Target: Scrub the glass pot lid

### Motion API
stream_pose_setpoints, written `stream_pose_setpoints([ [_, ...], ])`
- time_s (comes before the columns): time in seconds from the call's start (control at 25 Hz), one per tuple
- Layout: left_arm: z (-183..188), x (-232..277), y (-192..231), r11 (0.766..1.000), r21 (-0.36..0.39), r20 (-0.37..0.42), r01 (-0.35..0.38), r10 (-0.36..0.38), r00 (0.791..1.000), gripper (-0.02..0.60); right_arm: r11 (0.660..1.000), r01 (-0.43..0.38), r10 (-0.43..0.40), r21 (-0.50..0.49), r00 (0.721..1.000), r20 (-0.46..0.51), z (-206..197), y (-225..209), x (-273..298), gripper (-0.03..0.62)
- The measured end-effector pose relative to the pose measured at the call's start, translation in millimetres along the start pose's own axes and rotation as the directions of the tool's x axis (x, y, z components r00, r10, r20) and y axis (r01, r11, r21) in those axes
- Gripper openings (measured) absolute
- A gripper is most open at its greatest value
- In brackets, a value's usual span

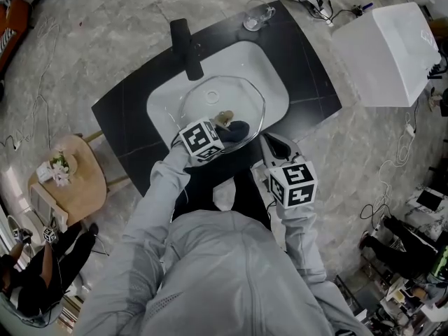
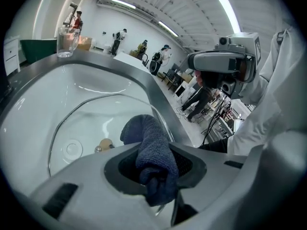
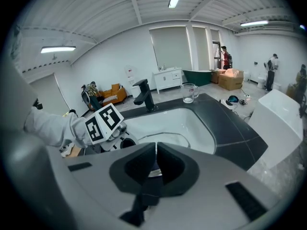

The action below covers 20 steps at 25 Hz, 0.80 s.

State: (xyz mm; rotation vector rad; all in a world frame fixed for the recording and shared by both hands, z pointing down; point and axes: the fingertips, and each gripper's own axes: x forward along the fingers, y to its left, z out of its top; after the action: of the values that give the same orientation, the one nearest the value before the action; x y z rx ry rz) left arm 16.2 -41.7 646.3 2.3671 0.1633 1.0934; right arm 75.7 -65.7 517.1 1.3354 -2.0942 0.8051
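- Nearest, at the head view's bottom centre, both grey sleeves (image 1: 162, 191) reach forward to the glass pot lid (image 1: 224, 98), which lies in the white sink (image 1: 274, 72).
- Only the right gripper (image 3: 156, 151) view shows its jaws pressed together on the lid's near metal rim.
- Only the left gripper (image 2: 156, 166) view shows its jaws clamping a dark blue cloth (image 2: 147, 137) over the lid.
- Farther up the frame, a black faucet (image 1: 187, 47) and a glass cup (image 1: 256, 14) stand on the dark counter (image 1: 315, 89).

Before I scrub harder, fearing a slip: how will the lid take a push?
The lid is glass: probably stiff, smooth, breakable. It lies in the curved sink, so a push from the cloth may rock or slide it; the right gripper, shut on its rim, likely steadies it.
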Motion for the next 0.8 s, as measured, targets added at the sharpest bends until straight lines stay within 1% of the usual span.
stream_pose_setpoints([
  [0.16, -12, -3, 15, 0.998, -0.057, -0.015, -0.030, 0.030, 0.999, 0.114, 1.000, -0.007, 0.007, -0.001, 1.000, -0.009, 0, 3, 4, 0.031],
  [0.32, -26, -5, 39, 0.989, -0.105, -0.054, -0.103, 0.098, 0.994, 0.114, 1.000, -0.011, 0.011, -0.003, 1.000, -0.019, 0, 3, 10, 0.031],
  [0.48, -36, -12, 65, 0.968, -0.151, -0.093, -0.199, 0.186, 0.978, 0.114, 1.000, -0.015, 0.015, -0.004, 1.000, -0.027, 2, 1, 15, 0.031],
  [0.68, -48, -6, 96, 0.942, -0.162, -0.088, -0.295, 0.284, 0.955, 0.114, 1.000, -0.021, 0.021, -0.008, 0.999, -0.043, 4, -3, 22, 0.031],
  [0.8, -50, -11, 113, 0.915, -0.185, -0.092, -0.358, 0.347, 0.934, 0.114, 1.000, -0.028, 0.028, -0.007, 0.998, -0.053, 3, -3, 26, 0.031],
])
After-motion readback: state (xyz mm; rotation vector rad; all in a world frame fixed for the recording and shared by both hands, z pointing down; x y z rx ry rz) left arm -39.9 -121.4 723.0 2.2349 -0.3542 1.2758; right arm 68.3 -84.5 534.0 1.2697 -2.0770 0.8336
